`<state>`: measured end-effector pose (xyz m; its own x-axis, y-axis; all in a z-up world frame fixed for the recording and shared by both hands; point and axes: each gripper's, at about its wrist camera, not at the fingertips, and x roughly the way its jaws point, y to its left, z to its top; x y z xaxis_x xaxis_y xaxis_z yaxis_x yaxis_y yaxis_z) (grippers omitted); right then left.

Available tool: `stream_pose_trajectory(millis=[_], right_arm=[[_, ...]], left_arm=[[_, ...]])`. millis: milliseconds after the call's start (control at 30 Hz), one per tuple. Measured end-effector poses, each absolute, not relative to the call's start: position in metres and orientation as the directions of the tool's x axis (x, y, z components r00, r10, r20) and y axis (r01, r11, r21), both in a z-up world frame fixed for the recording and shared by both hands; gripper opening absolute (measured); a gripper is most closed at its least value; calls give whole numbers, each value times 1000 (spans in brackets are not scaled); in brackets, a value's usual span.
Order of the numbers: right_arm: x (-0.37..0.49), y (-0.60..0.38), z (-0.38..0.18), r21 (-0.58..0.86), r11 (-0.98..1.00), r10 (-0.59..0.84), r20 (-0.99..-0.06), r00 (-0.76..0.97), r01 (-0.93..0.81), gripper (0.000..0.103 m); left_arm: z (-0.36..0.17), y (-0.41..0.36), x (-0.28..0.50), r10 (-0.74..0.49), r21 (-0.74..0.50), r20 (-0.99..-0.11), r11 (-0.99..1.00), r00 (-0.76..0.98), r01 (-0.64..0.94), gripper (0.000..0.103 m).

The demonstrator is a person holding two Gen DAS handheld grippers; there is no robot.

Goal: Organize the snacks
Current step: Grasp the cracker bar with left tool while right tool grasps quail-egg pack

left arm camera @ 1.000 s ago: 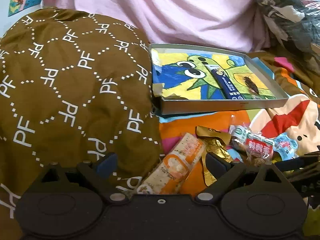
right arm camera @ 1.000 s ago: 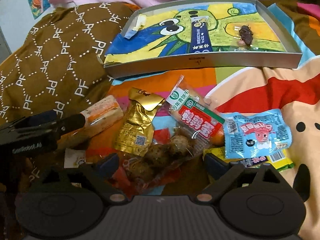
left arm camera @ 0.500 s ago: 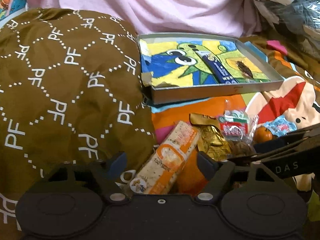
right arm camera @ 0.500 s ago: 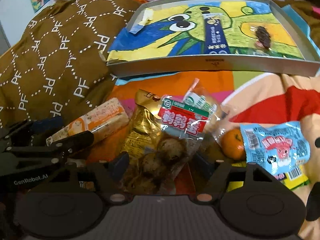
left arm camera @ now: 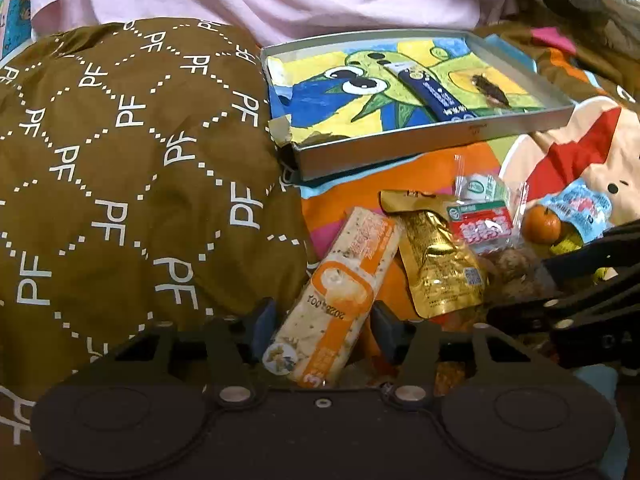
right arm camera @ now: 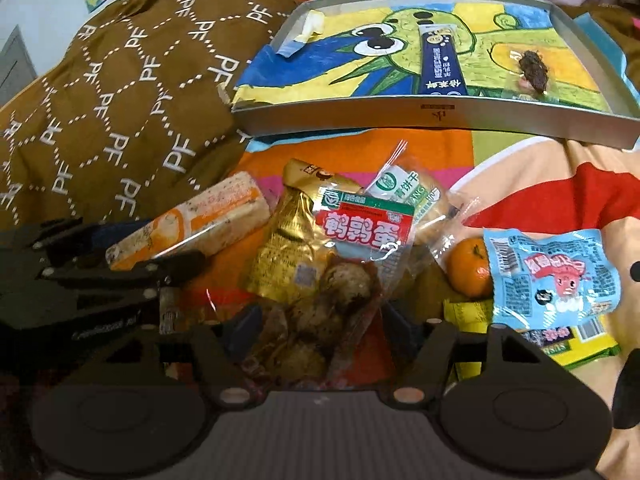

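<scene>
Left gripper [left arm camera: 324, 320], jaws just closing, clamps cracker bar [left arm camera: 344, 292]; right gripper [right arm camera: 320, 328], jaws just closing around quail-egg pouch [right arm camera: 340, 280] beside gold sachet [right arm camera: 288, 248], could snag it.

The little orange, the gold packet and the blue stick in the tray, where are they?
small orange [right arm camera: 466, 270], right wrist view, on its peel.
gold foil packet [left arm camera: 438, 268], left wrist view, on its shiny front.
blue stick sachet [right arm camera: 440, 62], right wrist view, on its middle.
</scene>
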<state>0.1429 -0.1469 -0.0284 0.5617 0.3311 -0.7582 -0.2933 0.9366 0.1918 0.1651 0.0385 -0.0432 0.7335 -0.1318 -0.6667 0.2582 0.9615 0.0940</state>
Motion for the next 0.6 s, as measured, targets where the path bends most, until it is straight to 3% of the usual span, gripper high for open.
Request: stream_pose_trajectory(millis=[200,400,600], right_arm=[[132,-157,-24,180,931,337,-760,556,-318,57],[120,-165,-22,138,930,320,-759,567,-340,57],[118,-162,-26,141,928,325,-759,564,-345,66]], left_arm=[[-34,40,167,-162,-4,-717,973,678,229,43],[-35,37,167,-196,-67,-747,973,635,222,42],[-41,32,173,-204,-67,-728,971,655,229,62]])
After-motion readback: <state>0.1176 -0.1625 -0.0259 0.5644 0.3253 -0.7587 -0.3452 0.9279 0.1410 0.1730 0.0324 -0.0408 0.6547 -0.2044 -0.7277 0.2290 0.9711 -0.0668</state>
